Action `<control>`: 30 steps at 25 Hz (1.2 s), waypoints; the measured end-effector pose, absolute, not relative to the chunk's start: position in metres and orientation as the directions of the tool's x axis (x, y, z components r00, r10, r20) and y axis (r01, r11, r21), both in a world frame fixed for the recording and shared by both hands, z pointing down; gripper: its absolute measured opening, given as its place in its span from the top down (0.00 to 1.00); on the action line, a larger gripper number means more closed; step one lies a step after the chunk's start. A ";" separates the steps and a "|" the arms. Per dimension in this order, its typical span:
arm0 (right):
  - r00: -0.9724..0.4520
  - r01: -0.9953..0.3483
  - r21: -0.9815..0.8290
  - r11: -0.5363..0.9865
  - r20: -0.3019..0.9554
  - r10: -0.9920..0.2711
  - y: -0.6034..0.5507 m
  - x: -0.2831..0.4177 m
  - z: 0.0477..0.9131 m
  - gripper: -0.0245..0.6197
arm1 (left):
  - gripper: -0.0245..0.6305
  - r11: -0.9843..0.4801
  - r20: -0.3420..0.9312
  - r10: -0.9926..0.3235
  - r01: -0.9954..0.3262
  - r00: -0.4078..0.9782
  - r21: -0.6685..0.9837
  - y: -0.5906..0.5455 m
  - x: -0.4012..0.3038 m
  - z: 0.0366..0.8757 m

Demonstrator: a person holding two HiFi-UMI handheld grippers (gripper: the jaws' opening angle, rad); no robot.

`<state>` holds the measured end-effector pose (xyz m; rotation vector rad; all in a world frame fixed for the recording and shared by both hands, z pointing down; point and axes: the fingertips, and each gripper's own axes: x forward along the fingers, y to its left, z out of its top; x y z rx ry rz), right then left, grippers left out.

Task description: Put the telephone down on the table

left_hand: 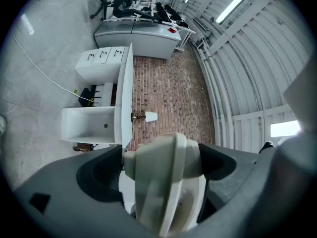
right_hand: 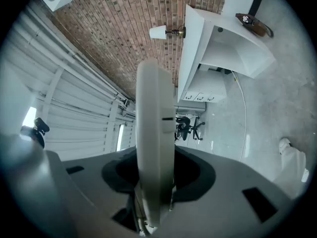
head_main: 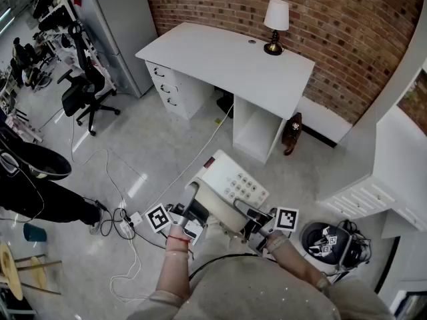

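Observation:
A beige desk telephone [head_main: 230, 185] with a keypad is held in the air between both grippers, over the floor and short of the white table [head_main: 200, 52]. My left gripper [head_main: 192, 204] is shut on its left side, the handset end [left_hand: 163, 182] filling the wide jaws [left_hand: 163, 167]. My right gripper [head_main: 255, 219] is shut on the phone's right edge, seen as a thin upright slab [right_hand: 154, 148] between the jaws [right_hand: 155, 180]. A small lamp [head_main: 275, 25] stands at the table's far side. The table [left_hand: 128, 93] [right_hand: 190, 53] shows ahead in both gripper views.
A brick wall runs behind the table. A black office chair [head_main: 83, 89] and a grey cabinet [head_main: 123, 25] are at the left. Cables and a power strip [head_main: 127, 222] lie on the floor. White cabinets [head_main: 393, 172] stand at the right, a black headset [head_main: 330, 242] near them.

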<state>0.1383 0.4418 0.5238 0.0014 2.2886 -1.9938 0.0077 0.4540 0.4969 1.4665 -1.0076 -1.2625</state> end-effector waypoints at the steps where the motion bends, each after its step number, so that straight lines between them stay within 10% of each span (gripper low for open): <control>1: -0.994 0.072 -0.988 0.139 -0.083 -0.076 0.436 0.130 0.524 0.71 | 0.23 -0.237 -0.232 -0.962 -0.018 0.142 0.971 0.447 -0.002 0.496; 30: -0.957 0.048 -0.990 0.132 -0.083 -0.277 0.316 0.022 0.543 0.71 | 0.23 -0.203 -0.203 -0.918 0.036 0.341 0.979 0.297 -0.109 0.511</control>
